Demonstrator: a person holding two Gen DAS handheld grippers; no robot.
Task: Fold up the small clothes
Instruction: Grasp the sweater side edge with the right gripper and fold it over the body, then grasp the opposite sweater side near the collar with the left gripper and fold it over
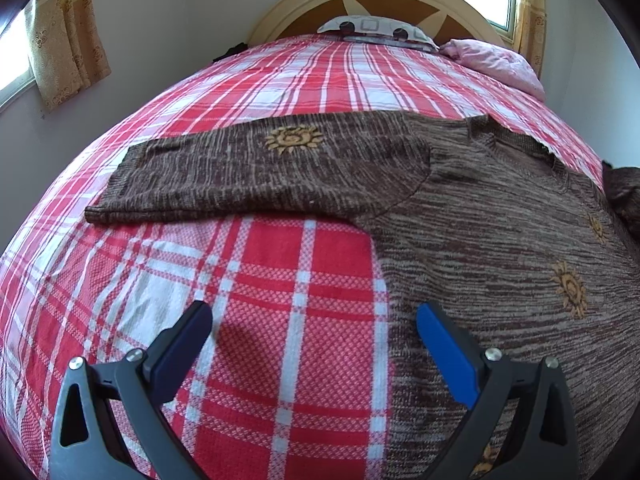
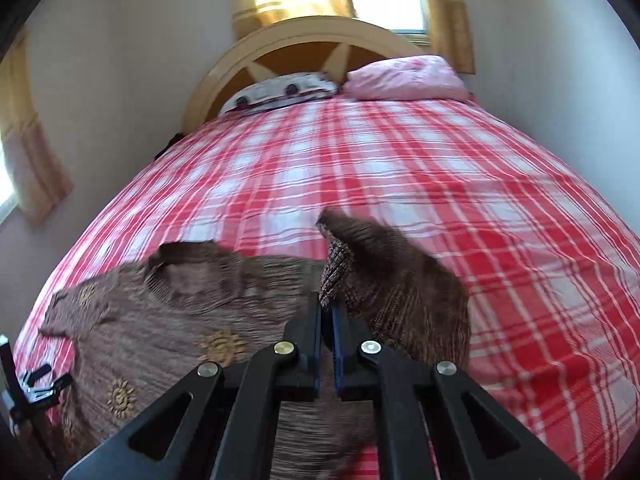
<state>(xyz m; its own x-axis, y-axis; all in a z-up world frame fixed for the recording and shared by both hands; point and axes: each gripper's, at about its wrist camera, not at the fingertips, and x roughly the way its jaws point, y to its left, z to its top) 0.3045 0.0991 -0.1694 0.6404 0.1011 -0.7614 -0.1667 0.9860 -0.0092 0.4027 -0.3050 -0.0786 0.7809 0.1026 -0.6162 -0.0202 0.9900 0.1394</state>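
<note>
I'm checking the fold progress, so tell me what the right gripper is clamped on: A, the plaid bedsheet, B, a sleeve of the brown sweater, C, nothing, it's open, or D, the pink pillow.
B: the right gripper has its jaws shut on a raised sleeve of the brown sweater, lifted off the plaid bedsheet.

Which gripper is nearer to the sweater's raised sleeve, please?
Right. The right gripper is shut on the raised sleeve, lifting it. The left gripper hangs open over the sweater edge, away from that sleeve.
</note>
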